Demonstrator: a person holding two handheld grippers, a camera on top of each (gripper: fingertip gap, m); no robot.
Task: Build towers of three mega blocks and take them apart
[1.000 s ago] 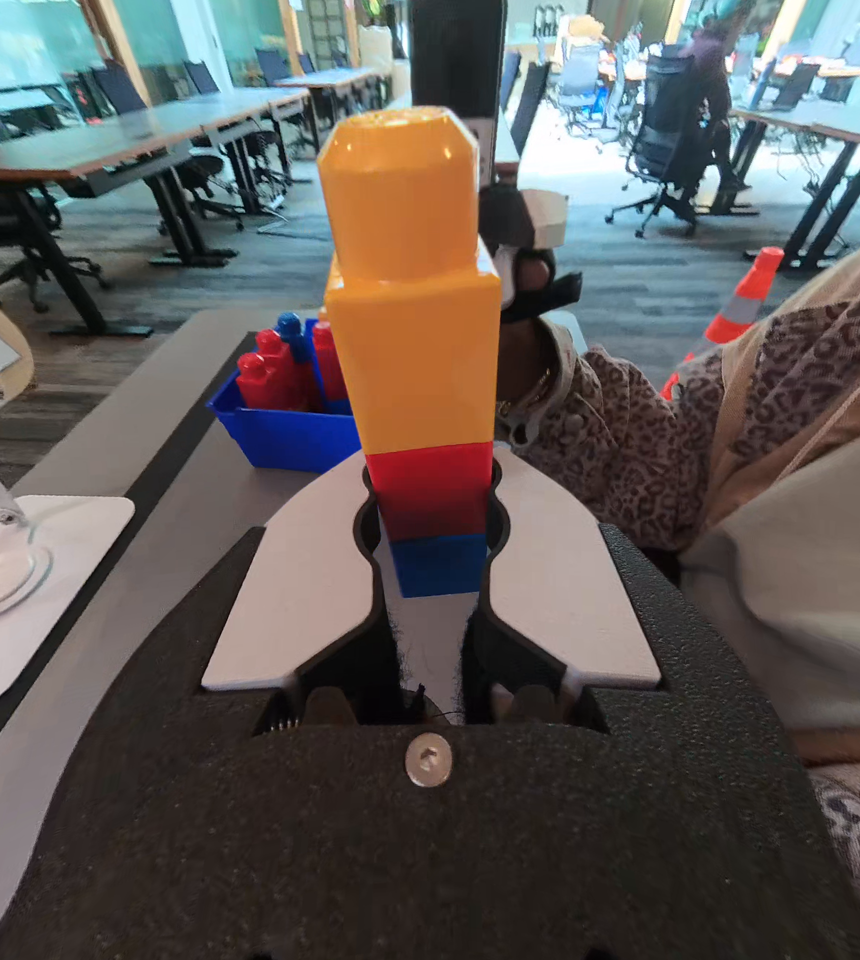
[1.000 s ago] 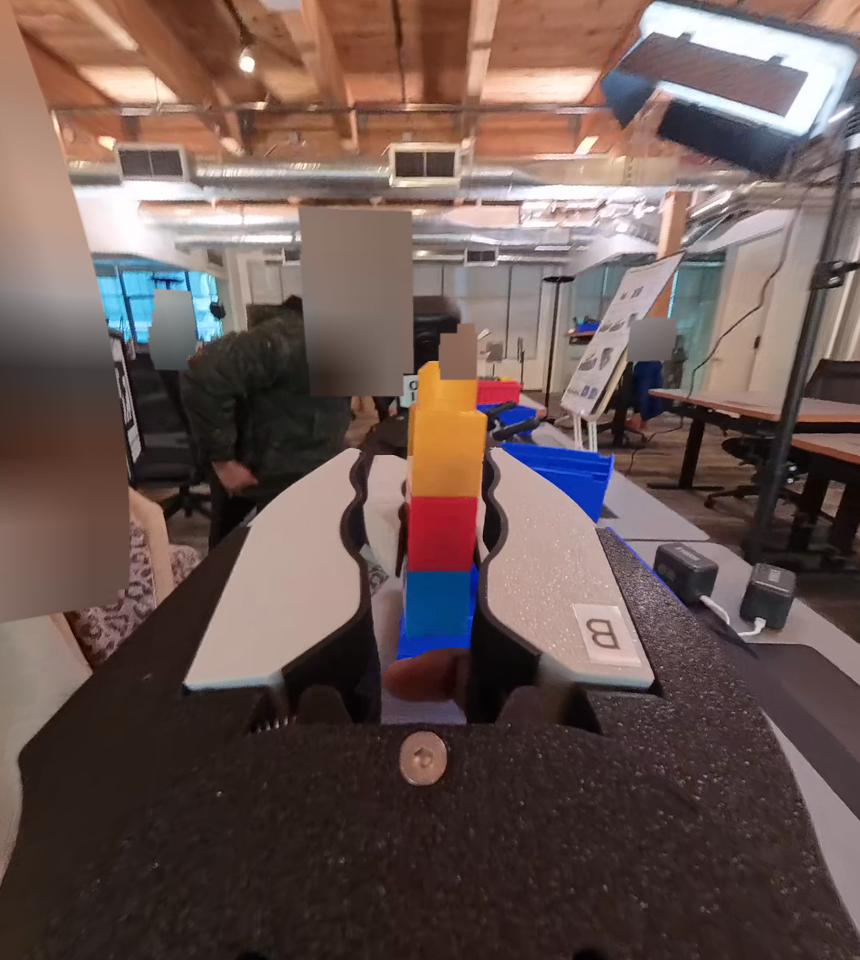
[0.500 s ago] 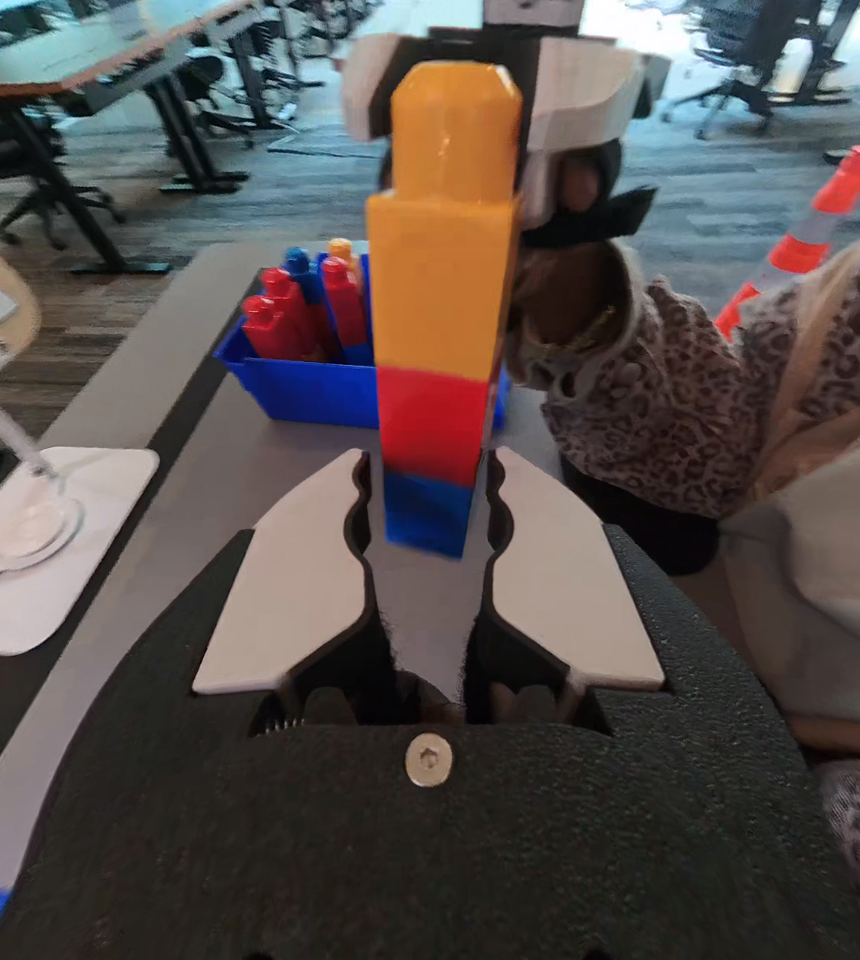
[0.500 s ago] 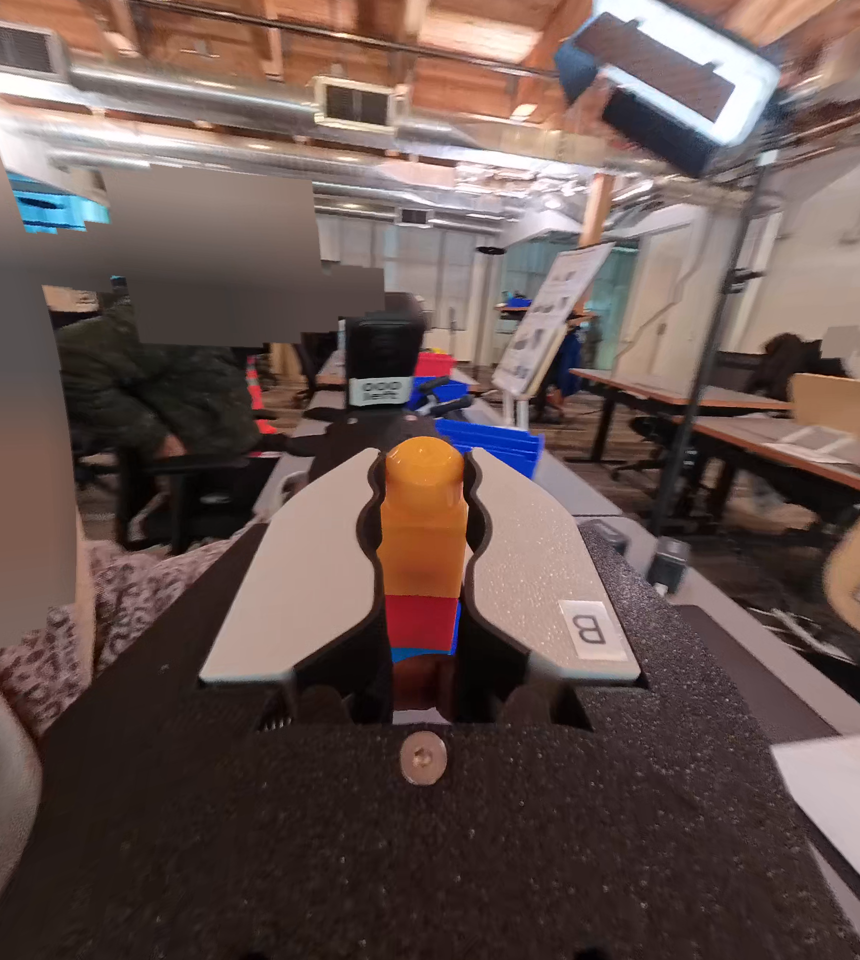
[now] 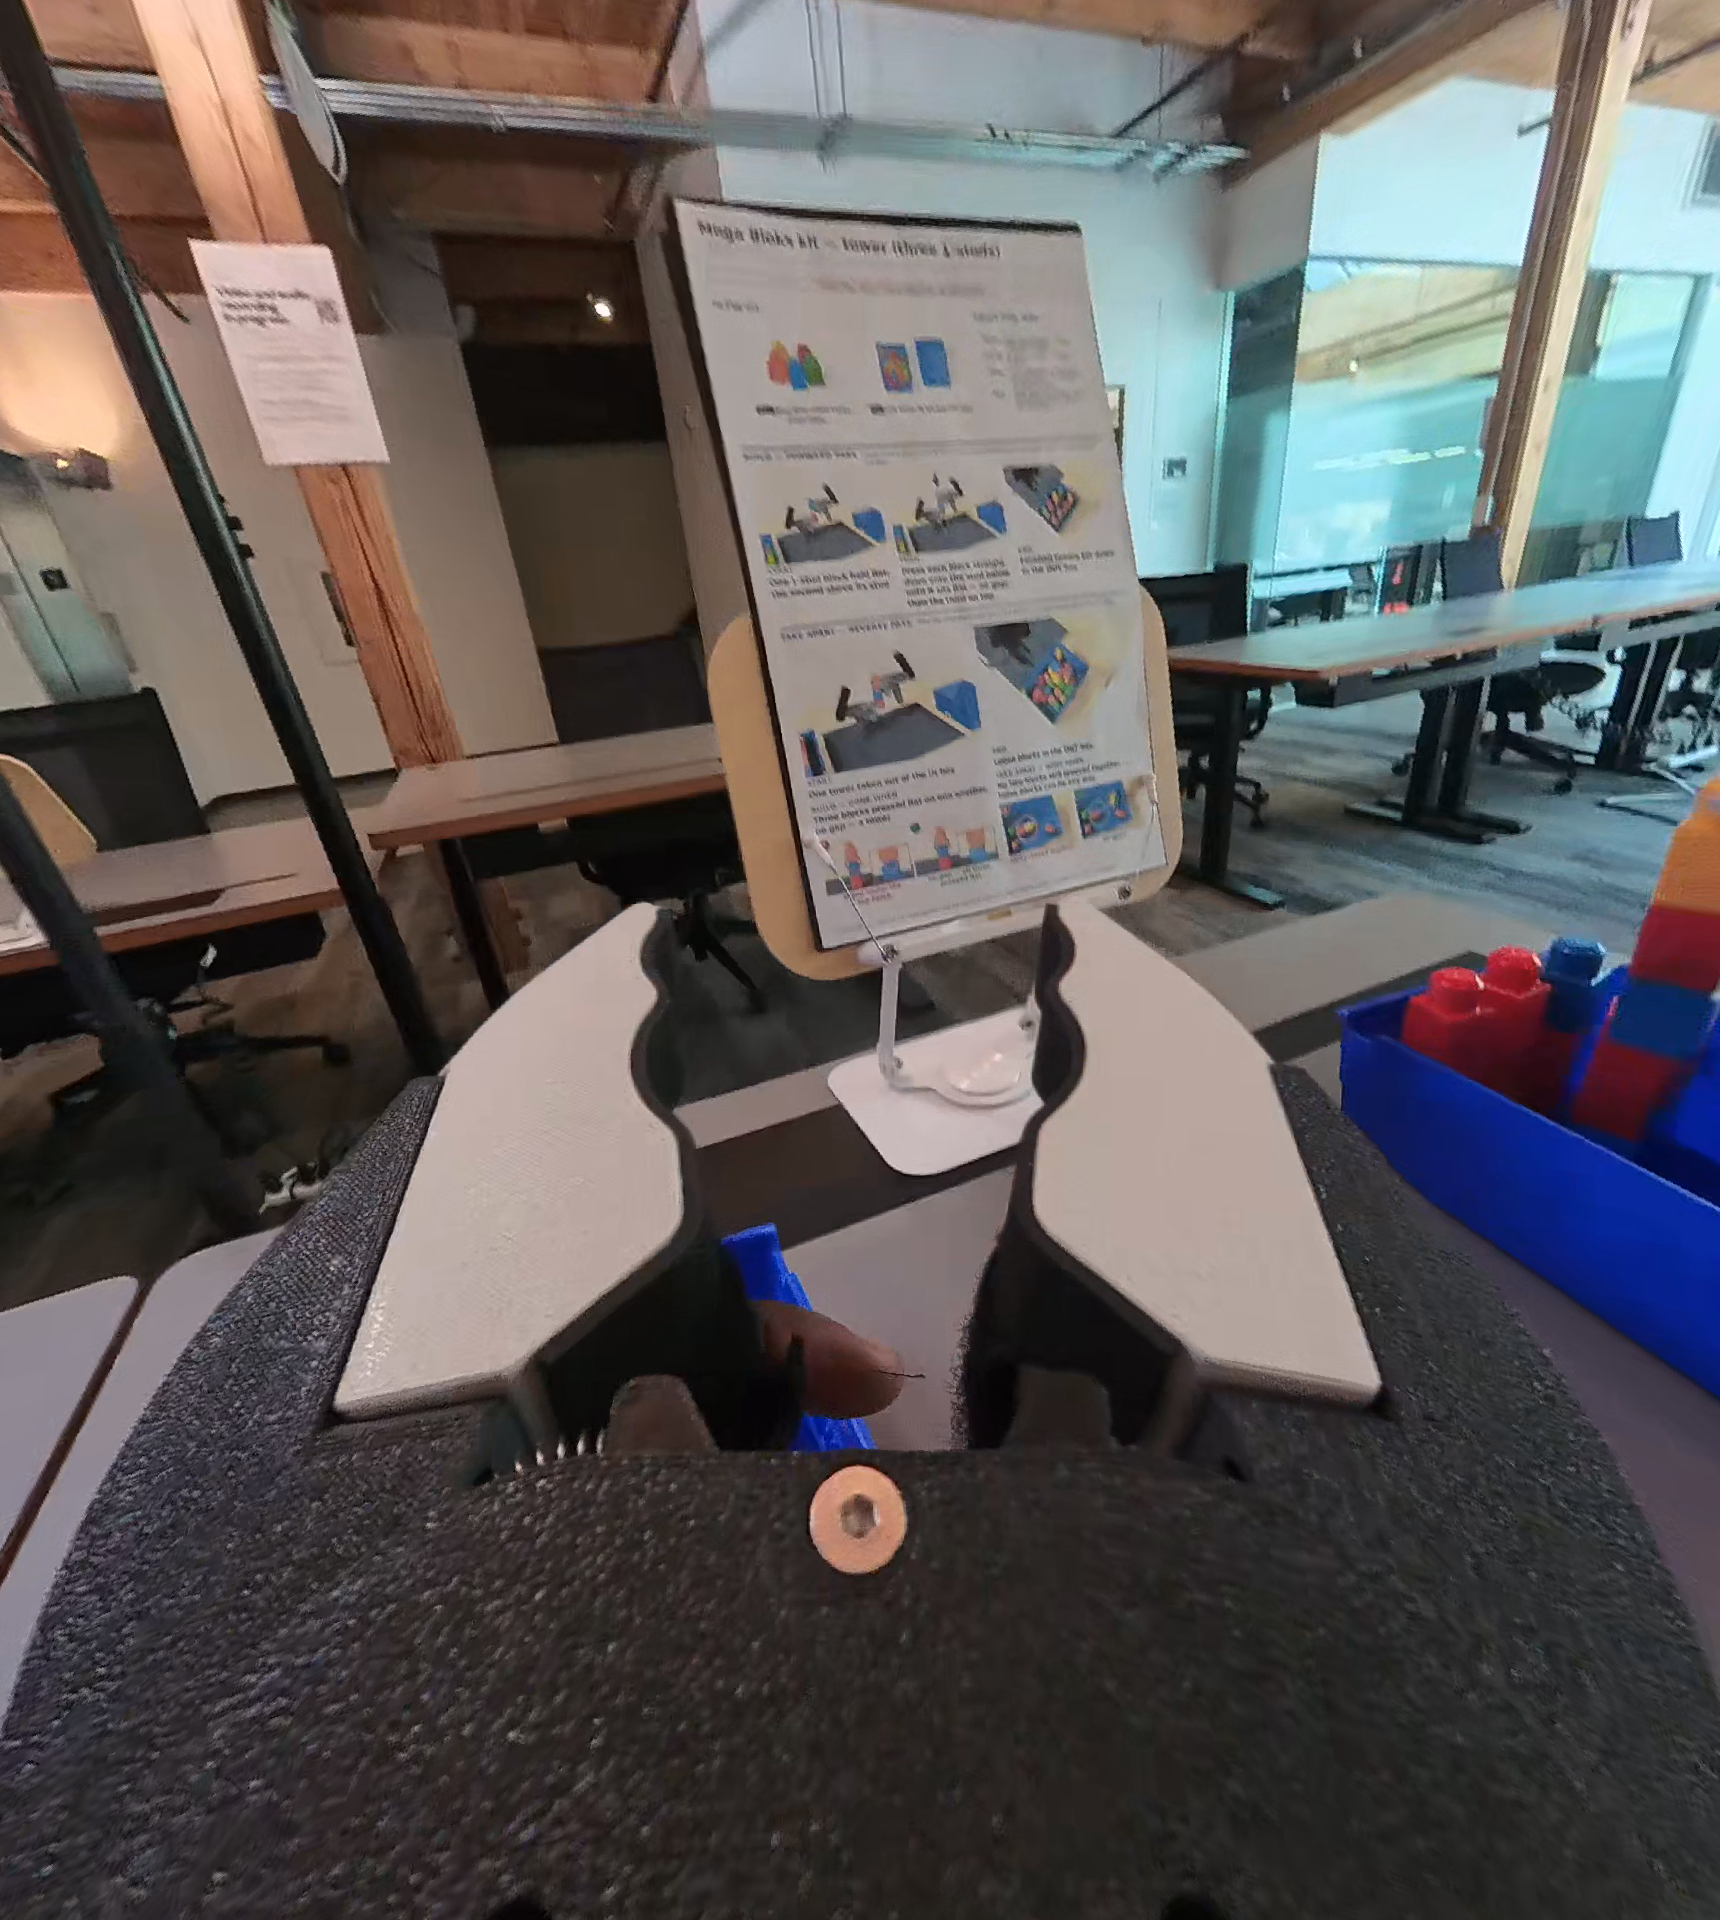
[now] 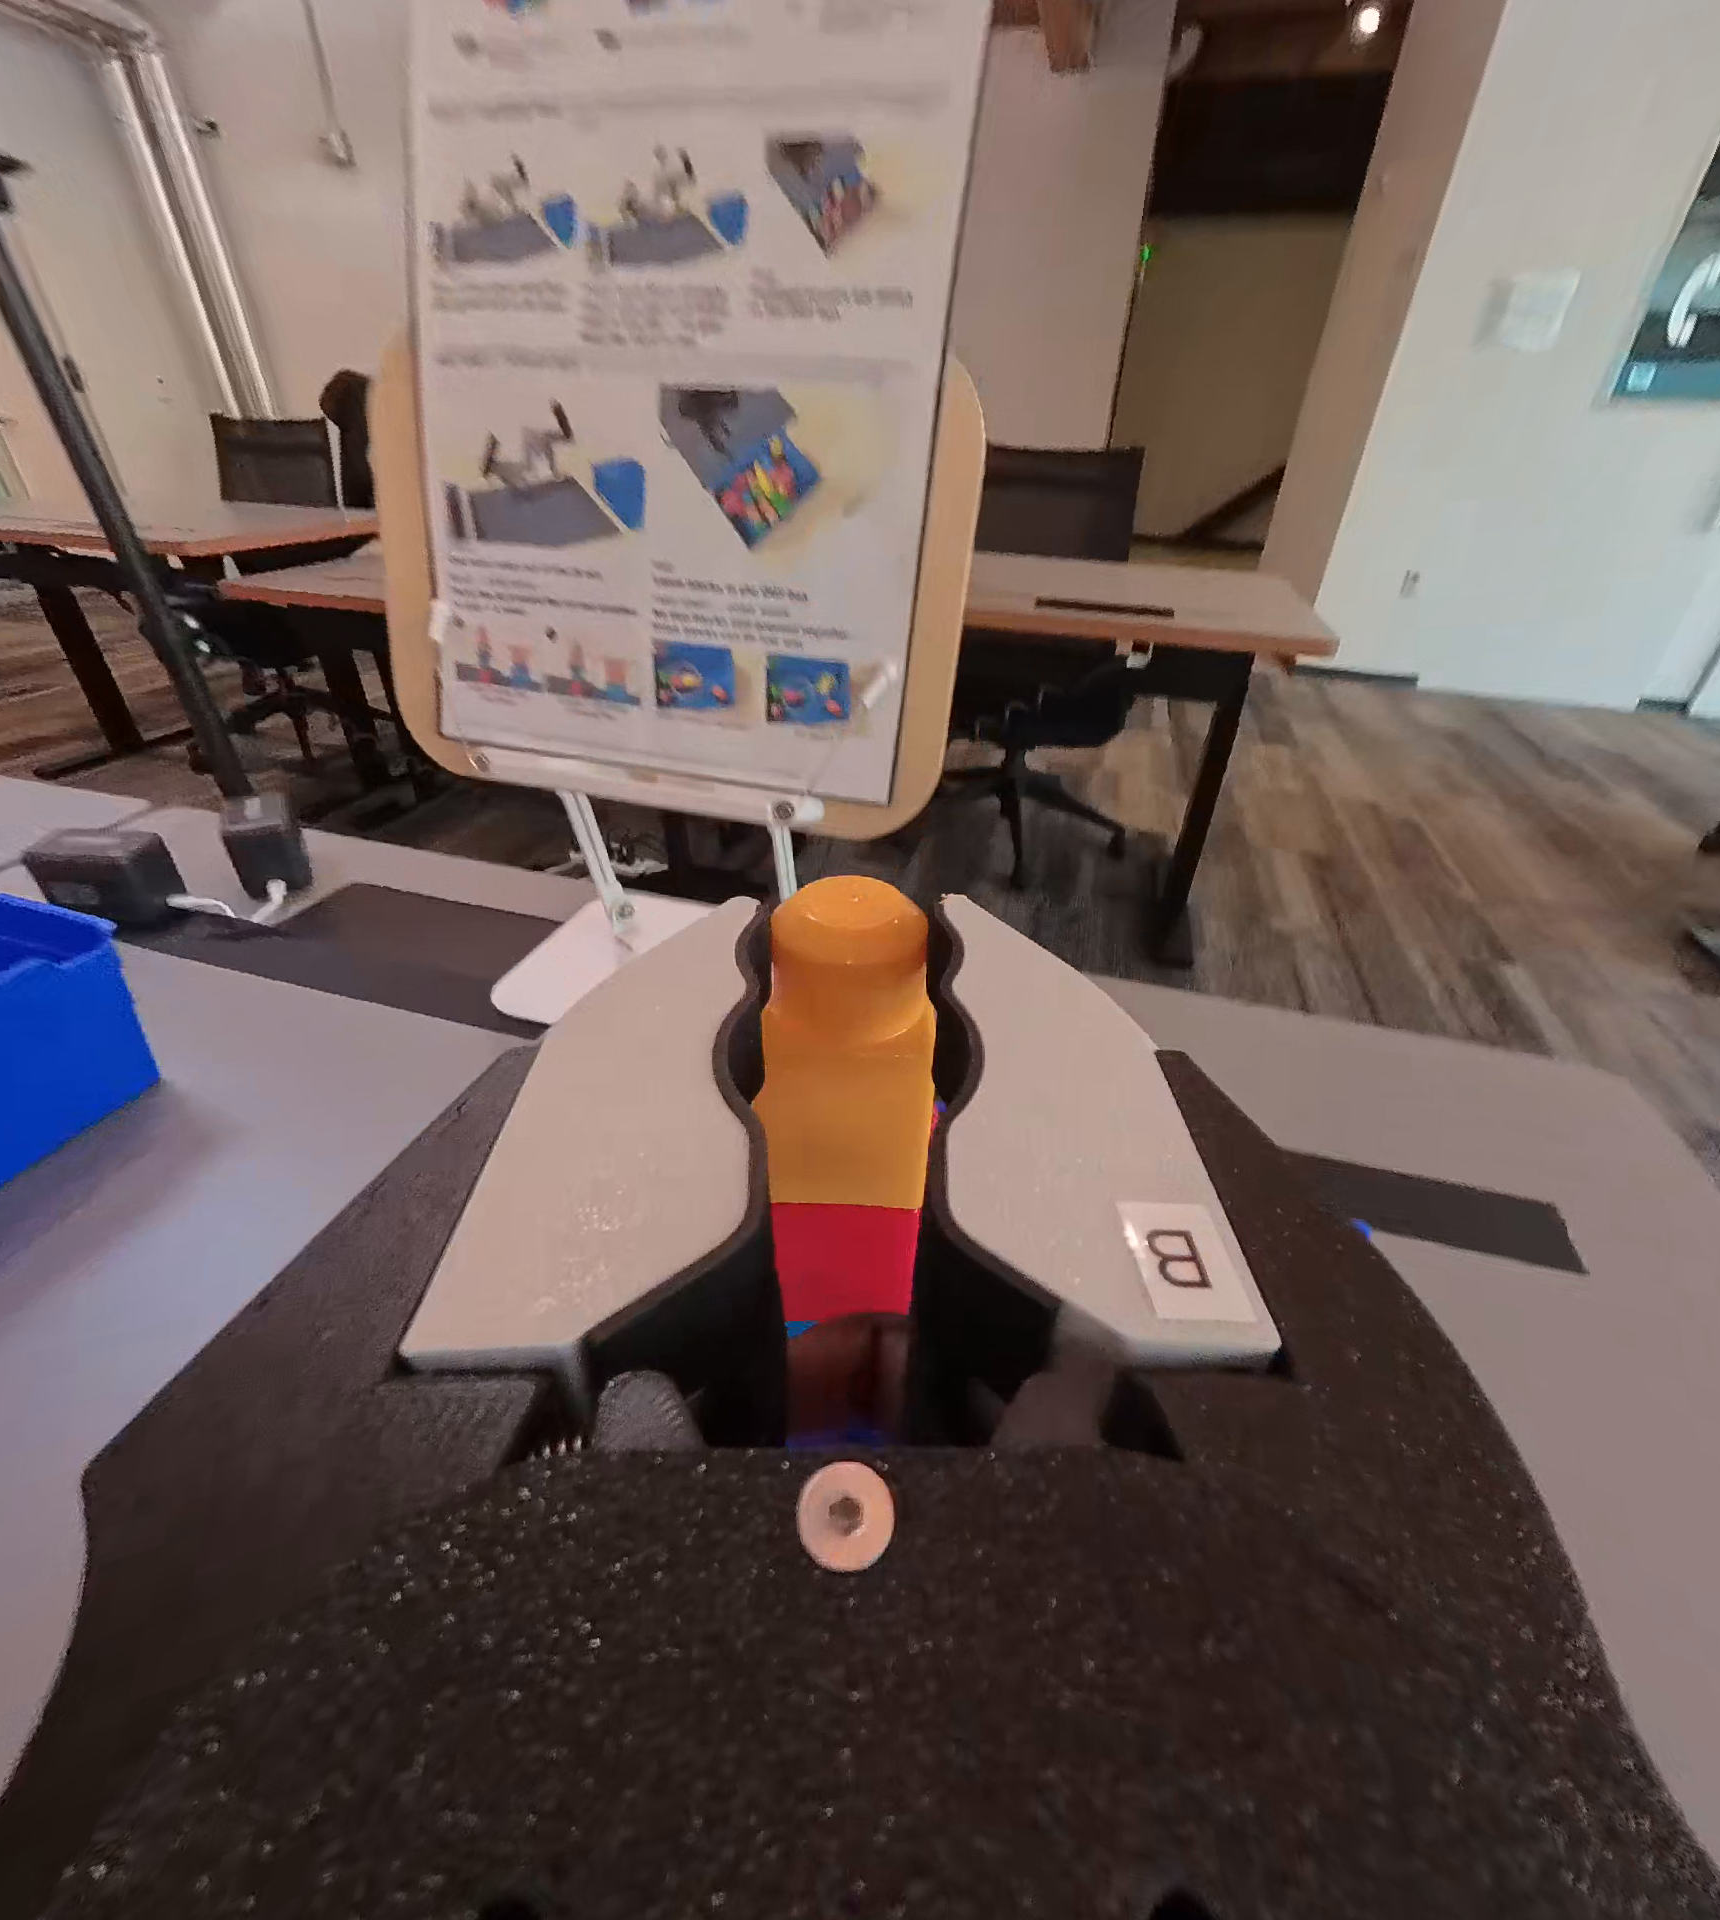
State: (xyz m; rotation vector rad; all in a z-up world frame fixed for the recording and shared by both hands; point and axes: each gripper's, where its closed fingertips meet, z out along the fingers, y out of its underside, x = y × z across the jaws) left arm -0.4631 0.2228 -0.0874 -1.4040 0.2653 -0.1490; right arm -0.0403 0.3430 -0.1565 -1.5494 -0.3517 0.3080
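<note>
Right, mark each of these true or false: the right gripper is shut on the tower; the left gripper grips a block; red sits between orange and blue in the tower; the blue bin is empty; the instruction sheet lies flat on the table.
1. The right gripper is shut on the tower. True.
2. The left gripper grips a block. False: it is open, with nothing between its fingers.
3. Red sits between orange and blue in the tower. True.
4. The blue bin is empty. False: it holds red blocks and blue ones.
5. The instruction sheet lies flat. False: it is propped upright on a stand.
</note>
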